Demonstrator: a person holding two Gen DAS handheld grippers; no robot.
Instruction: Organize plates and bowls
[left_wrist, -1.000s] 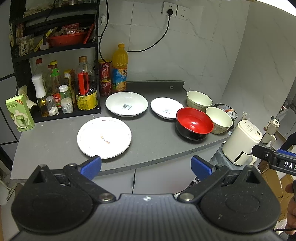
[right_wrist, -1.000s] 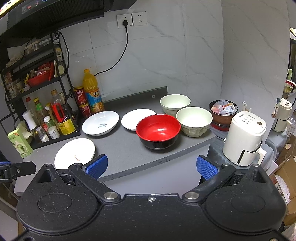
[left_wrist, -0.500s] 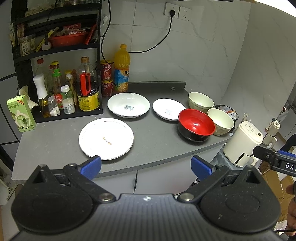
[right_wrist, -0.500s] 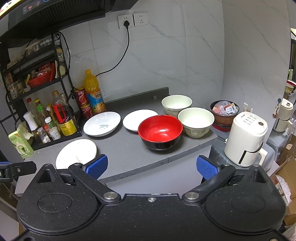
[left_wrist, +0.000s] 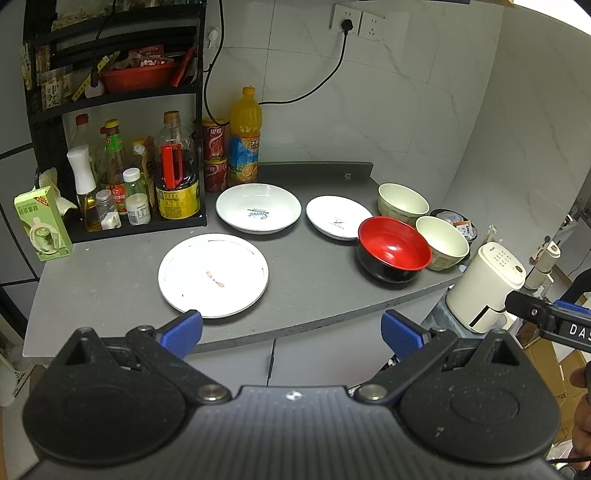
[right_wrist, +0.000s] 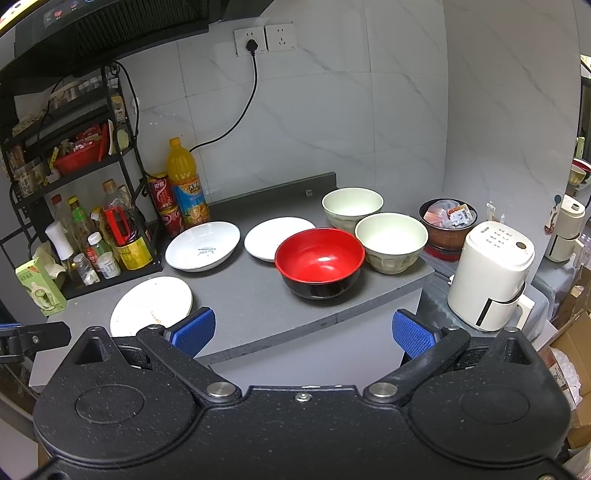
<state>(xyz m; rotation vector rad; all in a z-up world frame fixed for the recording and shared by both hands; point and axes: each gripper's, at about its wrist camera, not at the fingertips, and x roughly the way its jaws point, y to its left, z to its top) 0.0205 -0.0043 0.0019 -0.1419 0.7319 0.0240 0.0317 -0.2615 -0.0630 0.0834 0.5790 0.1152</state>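
Note:
On the grey counter (left_wrist: 110, 280) lie a flat white plate (left_wrist: 213, 275) at the front, a deep white plate with blue script (left_wrist: 258, 207) behind it, and a small white plate (left_wrist: 338, 217). A red-and-black bowl (left_wrist: 393, 248) and two cream bowls (left_wrist: 441, 242) (left_wrist: 402, 198) stand at the right end. My left gripper (left_wrist: 291, 330) is open and empty, in front of the counter edge. My right gripper (right_wrist: 303, 332) is open and empty, before the red bowl (right_wrist: 320, 260). The flat plate (right_wrist: 151, 304), script plate (right_wrist: 202, 245), small plate (right_wrist: 275, 238) and cream bowls (right_wrist: 390, 242) (right_wrist: 352, 206) show there too.
A black rack (left_wrist: 114, 122) with bottles and jars stands at back left, with cans and an orange juice bottle (left_wrist: 243, 136) beside it. A green carton (left_wrist: 42, 223) sits at the left edge. A white appliance (right_wrist: 493, 275) and a dark bowl of packets (right_wrist: 447, 225) stand right of the counter.
Both grippers have drifted slightly closer to the counter, so the dishes look a little lower and larger. Nothing on the counter has moved. Both grippers stay open.

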